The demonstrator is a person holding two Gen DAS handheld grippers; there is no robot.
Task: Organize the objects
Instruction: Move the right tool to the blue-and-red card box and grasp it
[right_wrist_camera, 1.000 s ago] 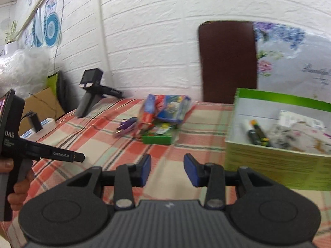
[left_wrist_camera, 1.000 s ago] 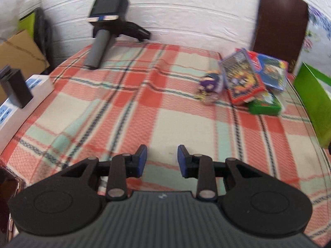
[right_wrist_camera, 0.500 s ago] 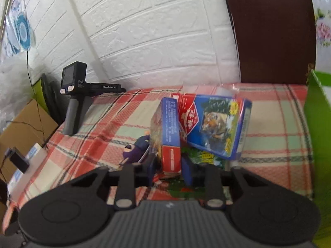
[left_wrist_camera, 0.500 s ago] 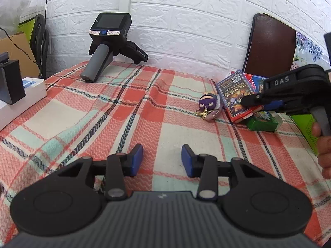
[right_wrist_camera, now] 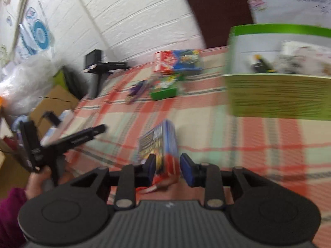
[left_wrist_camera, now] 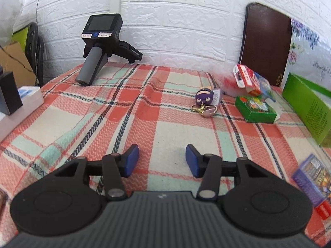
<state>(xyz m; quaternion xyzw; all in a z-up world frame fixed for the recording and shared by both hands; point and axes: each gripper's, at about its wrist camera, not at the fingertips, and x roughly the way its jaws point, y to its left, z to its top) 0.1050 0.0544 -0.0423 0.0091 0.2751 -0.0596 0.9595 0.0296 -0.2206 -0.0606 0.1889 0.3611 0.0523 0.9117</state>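
Note:
My right gripper [right_wrist_camera: 165, 167] holds a blue and red card box [right_wrist_camera: 161, 146] between its fingers, lifted above the plaid tablecloth [right_wrist_camera: 206, 128]; the view is blurred. The same box shows at the right edge of the left wrist view [left_wrist_camera: 312, 179]. My left gripper [left_wrist_camera: 161, 161] is open and empty, low over the cloth. A green box [left_wrist_camera: 256, 108], a red and blue box [left_wrist_camera: 250, 80] and a purple keychain toy [left_wrist_camera: 204, 99] lie at the back right. An open green carton [right_wrist_camera: 279, 74] holding several items stands at the right.
A spare black gripper on a grey handle [left_wrist_camera: 99, 47] stands at the back left. A white box with a black device [left_wrist_camera: 12, 101] sits at the left edge. A brown chair back [left_wrist_camera: 266, 41] and white brick wall lie behind.
My right gripper closed on the blue and red box, lifted it from the pile and pulled it back toward the near right. My left gripper stayed open and about in place.

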